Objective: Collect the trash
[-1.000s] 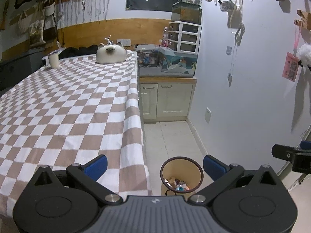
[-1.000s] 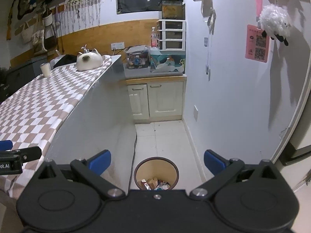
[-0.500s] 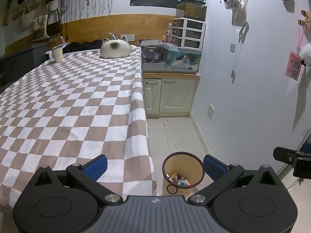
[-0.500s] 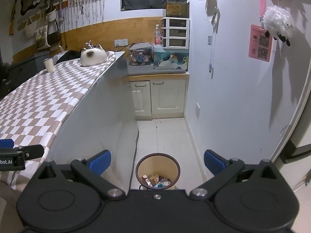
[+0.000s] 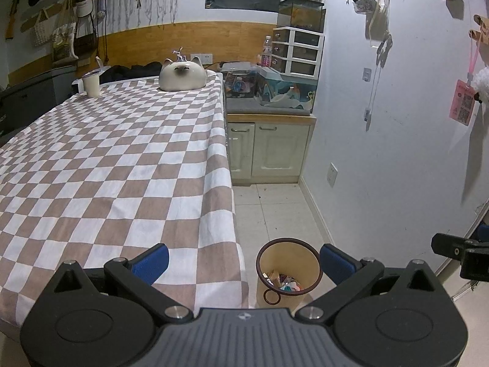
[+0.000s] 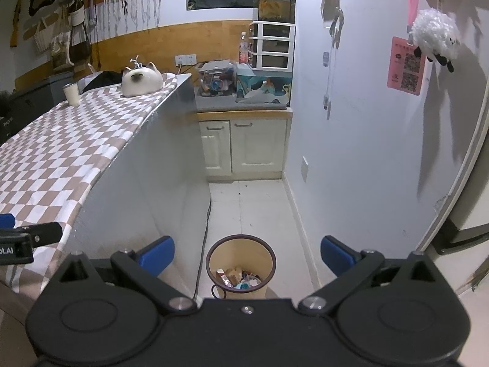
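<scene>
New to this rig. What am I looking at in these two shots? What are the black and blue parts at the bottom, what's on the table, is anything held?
No robot here: a person carries a handheld two-finger gripper in each hand, with a fisheye camera on each looking forward along its fingers. The black frame with blue pads at the bottom of each picture is that gripper: the left gripper in the left view, the right gripper in the right view. Both have their jaws wide apart and hold nothing. Each also shows at the edge of the other's view. On the checked tablecloth stand a cat-shaped pot and a cup. On the floor beside the table is a bin with trash in it.
</scene>
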